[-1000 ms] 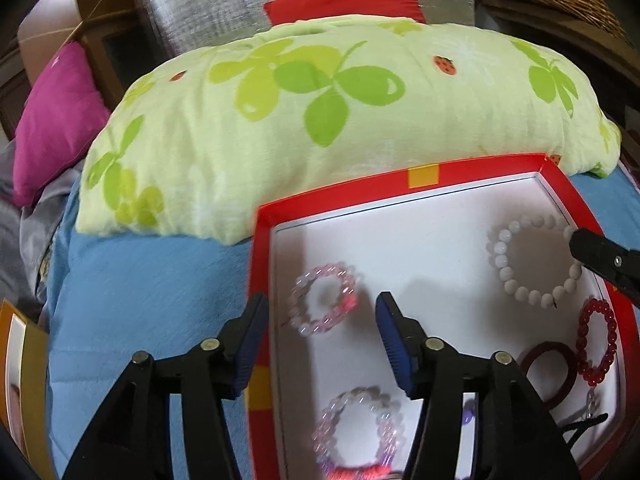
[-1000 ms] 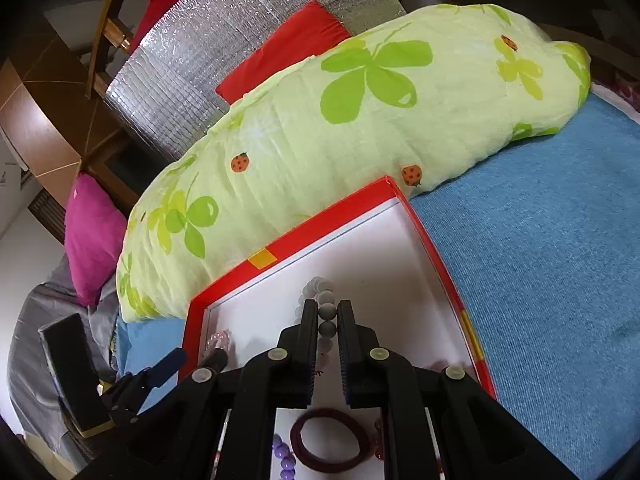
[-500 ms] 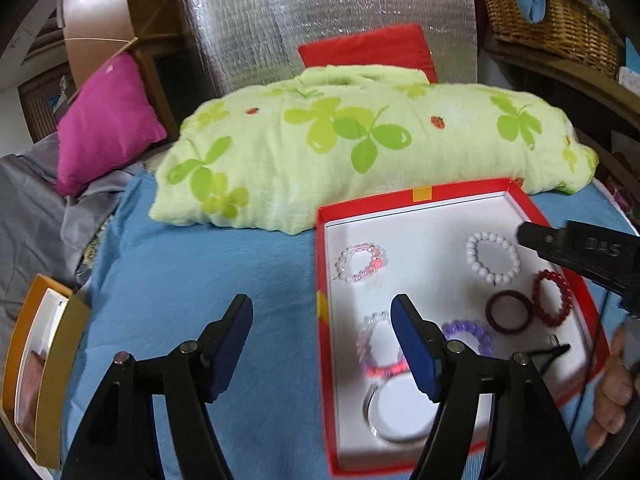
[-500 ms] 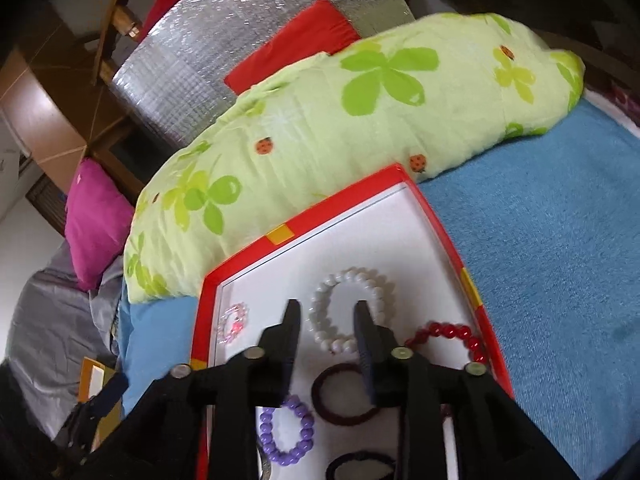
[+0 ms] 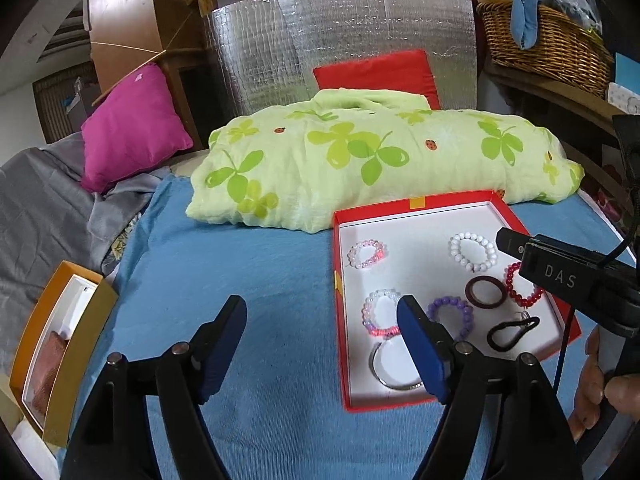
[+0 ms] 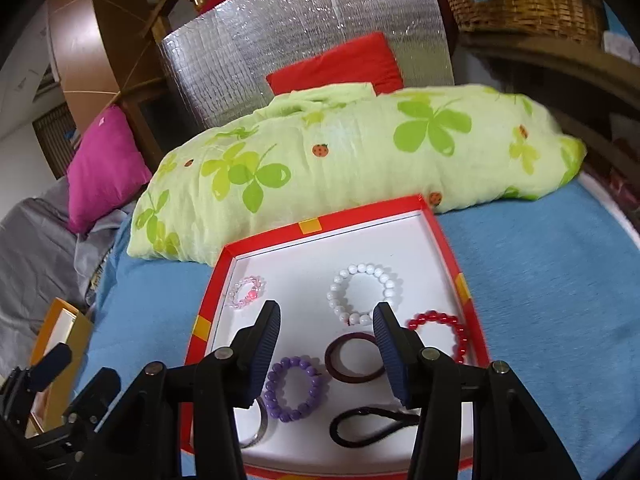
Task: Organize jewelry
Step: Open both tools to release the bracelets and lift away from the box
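In the left wrist view, the left gripper (image 5: 322, 312) hangs over the blue bedspread (image 5: 248, 264) at lower centre, its jaws just widened and empty; the red box (image 5: 416, 202) of bracelets lies right of centre. In the right wrist view, the right gripper (image 6: 328, 320) hovers above that box at lower centre, jaws just spread apart, nothing between them; the white bead bracelet (image 6: 362, 294) lies beyond the tips.
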`<state>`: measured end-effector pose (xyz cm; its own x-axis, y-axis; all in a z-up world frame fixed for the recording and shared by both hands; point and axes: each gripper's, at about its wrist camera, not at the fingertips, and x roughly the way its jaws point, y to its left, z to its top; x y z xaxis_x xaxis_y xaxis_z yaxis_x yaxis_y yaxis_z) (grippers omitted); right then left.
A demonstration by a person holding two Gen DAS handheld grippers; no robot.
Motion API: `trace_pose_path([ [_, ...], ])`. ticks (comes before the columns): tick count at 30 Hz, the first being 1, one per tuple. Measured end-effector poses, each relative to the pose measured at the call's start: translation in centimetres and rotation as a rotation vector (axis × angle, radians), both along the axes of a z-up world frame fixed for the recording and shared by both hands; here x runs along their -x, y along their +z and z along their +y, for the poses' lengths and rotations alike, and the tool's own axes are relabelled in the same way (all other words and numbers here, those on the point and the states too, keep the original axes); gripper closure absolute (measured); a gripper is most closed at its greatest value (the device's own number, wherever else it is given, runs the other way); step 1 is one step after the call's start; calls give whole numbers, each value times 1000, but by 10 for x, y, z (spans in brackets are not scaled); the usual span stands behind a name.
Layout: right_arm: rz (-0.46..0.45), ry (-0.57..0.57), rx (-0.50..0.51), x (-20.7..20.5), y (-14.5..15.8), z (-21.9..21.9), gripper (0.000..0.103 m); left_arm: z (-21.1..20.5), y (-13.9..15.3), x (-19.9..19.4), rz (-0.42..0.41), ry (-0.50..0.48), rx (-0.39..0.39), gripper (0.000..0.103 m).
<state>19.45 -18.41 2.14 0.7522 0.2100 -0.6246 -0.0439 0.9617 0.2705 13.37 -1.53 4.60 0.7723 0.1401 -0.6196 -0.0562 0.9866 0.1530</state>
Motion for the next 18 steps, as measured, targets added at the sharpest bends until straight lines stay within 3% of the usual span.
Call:
trace_pose_path([
  [10,-12,-9,155,40,5,-5,48,0,-2,23,21,-7,-2,22],
  [18,14,-42,183,89,11,-24,45,1,0,54,19,7,-6,19],
])
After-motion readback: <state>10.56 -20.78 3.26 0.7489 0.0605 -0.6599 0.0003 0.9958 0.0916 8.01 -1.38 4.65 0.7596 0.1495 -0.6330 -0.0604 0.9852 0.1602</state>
